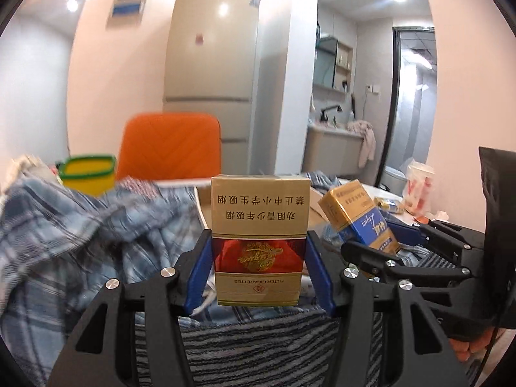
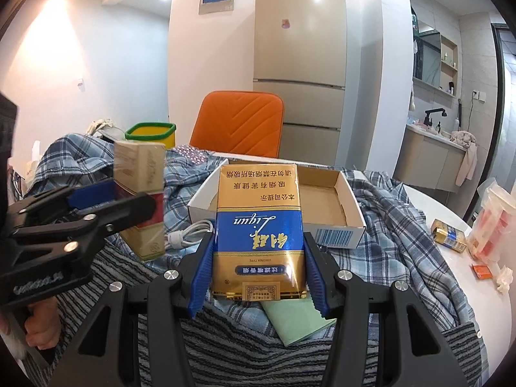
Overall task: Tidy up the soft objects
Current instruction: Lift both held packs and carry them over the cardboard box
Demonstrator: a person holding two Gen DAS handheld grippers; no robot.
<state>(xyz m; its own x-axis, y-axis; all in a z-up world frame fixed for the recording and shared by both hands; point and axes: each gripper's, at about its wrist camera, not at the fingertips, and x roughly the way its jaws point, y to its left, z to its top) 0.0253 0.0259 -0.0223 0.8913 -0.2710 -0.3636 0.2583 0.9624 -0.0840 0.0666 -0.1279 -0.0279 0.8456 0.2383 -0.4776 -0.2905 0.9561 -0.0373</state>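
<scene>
Packs fill both grippers: left gripper [image 1: 258, 259] clamps a gold-and-red soft cigarette pack [image 1: 259, 242], right gripper [image 2: 258, 267] a blue-and-gold soft cigarette pack [image 2: 259, 232]. Both look light and crushable, best pinched gently across their narrow sides. An open white cardboard box [image 2: 335, 222] lies ahead.

Three cigarette packs [image 2: 259, 232] [image 2: 142, 200] [image 2: 450, 235]; one cardboard box [image 2: 325, 206]; one yellow container [image 2: 151, 134].

Box [image 2: 325, 206] interior open; plaid shirt [image 2: 387, 213] rings it.
</scene>
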